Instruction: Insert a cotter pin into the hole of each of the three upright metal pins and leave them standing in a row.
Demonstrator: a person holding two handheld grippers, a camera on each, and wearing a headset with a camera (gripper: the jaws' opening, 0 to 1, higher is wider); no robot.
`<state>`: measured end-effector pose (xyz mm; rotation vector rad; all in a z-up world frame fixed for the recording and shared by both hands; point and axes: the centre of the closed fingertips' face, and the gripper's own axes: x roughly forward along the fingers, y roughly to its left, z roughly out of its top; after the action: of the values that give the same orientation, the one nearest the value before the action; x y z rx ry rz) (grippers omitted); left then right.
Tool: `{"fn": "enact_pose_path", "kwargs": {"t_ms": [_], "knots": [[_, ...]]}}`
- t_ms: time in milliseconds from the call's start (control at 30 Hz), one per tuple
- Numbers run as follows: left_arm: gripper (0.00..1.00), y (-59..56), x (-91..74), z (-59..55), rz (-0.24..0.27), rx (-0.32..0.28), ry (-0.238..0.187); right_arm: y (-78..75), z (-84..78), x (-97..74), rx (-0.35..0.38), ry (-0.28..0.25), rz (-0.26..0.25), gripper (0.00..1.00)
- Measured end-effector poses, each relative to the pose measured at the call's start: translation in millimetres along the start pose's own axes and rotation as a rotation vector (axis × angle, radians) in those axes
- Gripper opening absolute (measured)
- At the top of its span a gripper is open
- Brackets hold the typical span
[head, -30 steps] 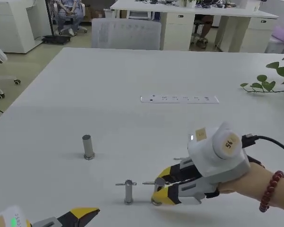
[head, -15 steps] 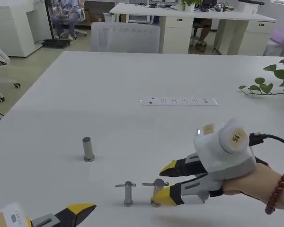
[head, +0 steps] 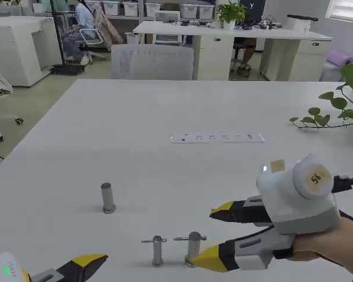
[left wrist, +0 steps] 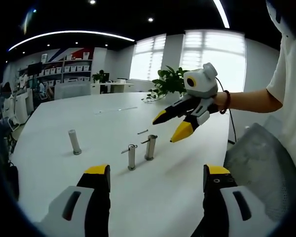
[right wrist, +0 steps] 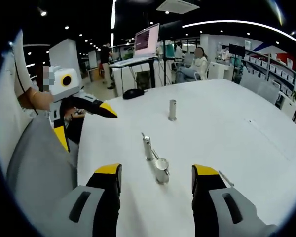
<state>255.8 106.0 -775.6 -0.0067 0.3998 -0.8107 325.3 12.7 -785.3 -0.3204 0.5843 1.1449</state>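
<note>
My yellow-tipped right tool [head: 203,237] and left tool [left wrist: 155,172] both hang released and empty, and the right tool's jaw, just beside the nearest cotter-pinned upright grey metal pin [head: 193,244] on the white desk [head: 165,106], could topple it if swung carelessly.

right tool [head: 201,238], jaws apart, beside nearest upright metal pin [head: 193,245]

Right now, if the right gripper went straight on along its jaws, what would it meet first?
Probably the nearest metal pin, which stands just ahead between the open jaws of the right gripper; the next pin is behind it. Height is hard to judge, so it might pass above.
</note>
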Motion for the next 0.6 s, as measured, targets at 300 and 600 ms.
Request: {"fn": "enact_pose_path", "kwargs": {"t_ms": [300,600], "knots": [[0.84,-0.6,-4.6,0.7,0.016,-0.009,0.009,4.3,-5.7,-23.2,0.046,-0.021,-0.044,0.7],[0.89,-0.2,-9.9,-0.4,0.029,-0.022,0.022,5.8,-19.4,-43.1,0.112,-0.031,-0.088,0.79]]}}
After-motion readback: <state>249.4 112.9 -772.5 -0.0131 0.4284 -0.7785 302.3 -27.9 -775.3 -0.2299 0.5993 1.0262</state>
